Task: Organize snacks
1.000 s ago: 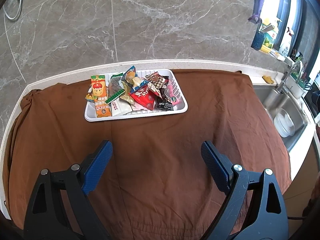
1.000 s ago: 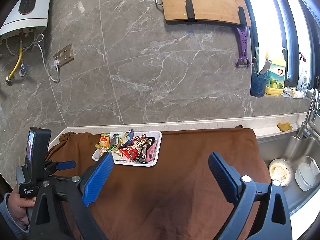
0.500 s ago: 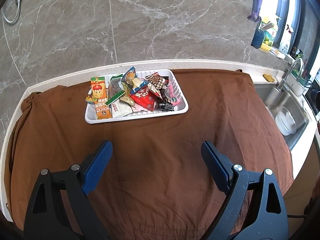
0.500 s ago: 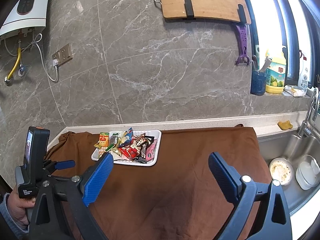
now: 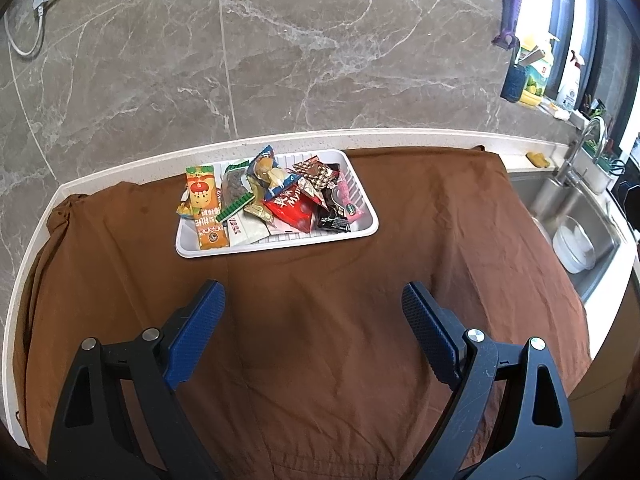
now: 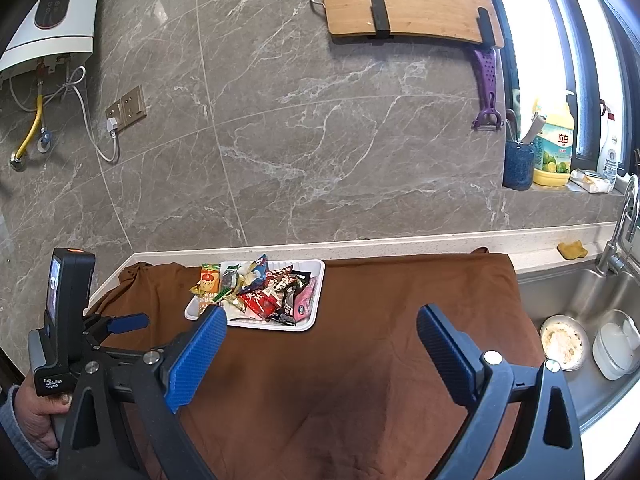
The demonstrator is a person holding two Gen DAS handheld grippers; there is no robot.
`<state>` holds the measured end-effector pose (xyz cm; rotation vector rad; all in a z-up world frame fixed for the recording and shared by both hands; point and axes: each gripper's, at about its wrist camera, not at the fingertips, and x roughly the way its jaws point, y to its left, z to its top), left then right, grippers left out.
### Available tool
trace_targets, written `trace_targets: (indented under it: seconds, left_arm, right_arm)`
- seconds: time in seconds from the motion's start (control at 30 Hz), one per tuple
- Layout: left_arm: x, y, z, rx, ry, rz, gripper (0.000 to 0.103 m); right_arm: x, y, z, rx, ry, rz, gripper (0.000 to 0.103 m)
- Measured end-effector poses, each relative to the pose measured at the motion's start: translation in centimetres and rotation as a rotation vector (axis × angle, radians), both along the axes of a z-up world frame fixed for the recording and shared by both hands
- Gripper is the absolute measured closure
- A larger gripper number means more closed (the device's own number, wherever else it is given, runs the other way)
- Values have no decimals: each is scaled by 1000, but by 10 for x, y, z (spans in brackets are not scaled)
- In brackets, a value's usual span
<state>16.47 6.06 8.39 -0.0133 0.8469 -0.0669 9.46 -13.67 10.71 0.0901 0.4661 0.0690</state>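
A white tray [image 5: 362, 231] sits on the brown cloth near the back wall, filled with several snack packets: an orange bar [image 5: 204, 206], a red packet [image 5: 290, 208], a pink packet [image 5: 349, 200]. The tray also shows in the right wrist view [image 6: 308, 322]. My left gripper [image 5: 314, 308] is open and empty, well in front of the tray. My right gripper [image 6: 322, 330] is open and empty, in front of the tray and to its right. The left gripper's body [image 6: 68, 320] shows at the left of the right wrist view.
The brown cloth [image 5: 400, 280] covers the counter. A sink [image 6: 592, 304] with a metal bowl [image 6: 564, 342] and a glass container lies to the right. A blue cup, a yellow bottle [image 6: 554, 148] and a sponge stand on the ledge. A cutting board hangs on the wall.
The left wrist view has tilted up slightly, so the tray sits a little lower in it. The right gripper has barely moved. Both stay open.
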Motion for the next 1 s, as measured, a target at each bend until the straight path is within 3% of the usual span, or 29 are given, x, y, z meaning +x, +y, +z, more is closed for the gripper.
trace_targets:
  seconds: [0.13,0.3,0.4,1.0]
  left_arm:
    - [-1,-1,1,34,-5,13,13]
    - [-4,-11,4,189,-50,42,13]
    - [-10,-16,8,237,-99,34,13]
    - [-27,-10,27,199,-198,73,13]
  right_arm:
    - [-1,0,0,0,0,-1,5]
    - [0,3,-1,0,1,1,5]
    - [0,3,-2,3,2,1,5]
    - [-7,6,-8,23,10,-12,5]
